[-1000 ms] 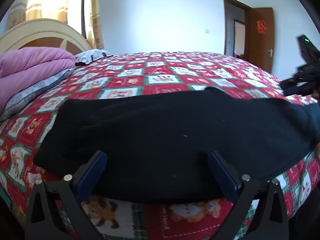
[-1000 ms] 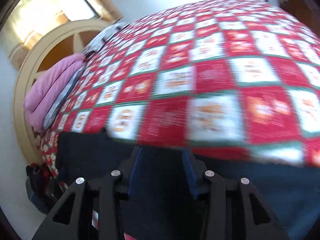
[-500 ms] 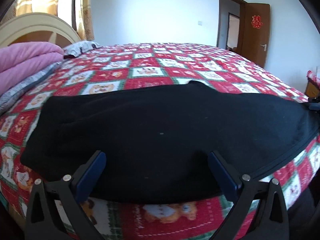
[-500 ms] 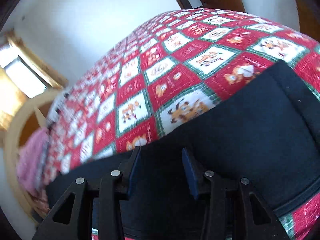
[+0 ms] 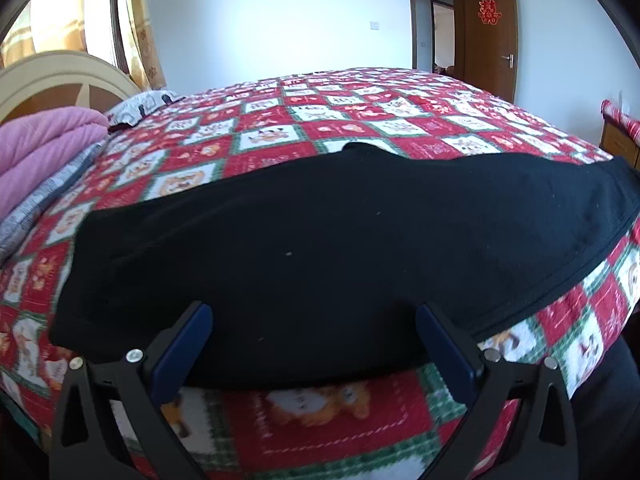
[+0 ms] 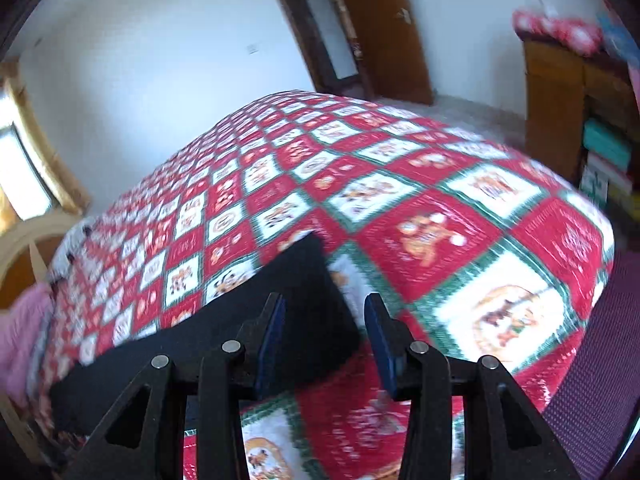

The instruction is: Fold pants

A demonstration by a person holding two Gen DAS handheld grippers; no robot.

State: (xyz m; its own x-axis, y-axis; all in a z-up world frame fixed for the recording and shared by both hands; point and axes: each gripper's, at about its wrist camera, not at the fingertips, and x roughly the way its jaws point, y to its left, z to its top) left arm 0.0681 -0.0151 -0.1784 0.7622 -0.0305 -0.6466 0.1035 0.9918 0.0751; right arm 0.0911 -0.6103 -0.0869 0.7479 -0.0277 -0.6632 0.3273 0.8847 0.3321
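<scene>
Black pants (image 5: 320, 240) lie flat in a long band across the near part of the red patterned bedspread (image 5: 360, 120). My left gripper (image 5: 314, 344) is open, its blue-padded fingers wide apart above the pants' near edge, holding nothing. In the right wrist view the pants (image 6: 224, 336) end in a corner just left of my right gripper (image 6: 324, 332). That gripper is open with a narrower gap and hovers over the pants' right end and the bedspread (image 6: 460, 240). It holds nothing.
Folded pink and grey bedding (image 5: 44, 148) and a pillow (image 5: 140, 104) lie by the cream headboard (image 5: 60, 76) at the left. A wooden cabinet (image 6: 560, 96) stands right of the bed, a brown door (image 5: 488, 32) behind. The bed's near edge is right below both grippers.
My right gripper has swung right to the pants' right end. Its jaws have opened wider. My left gripper has stayed open over the near edge, shifting slightly.
</scene>
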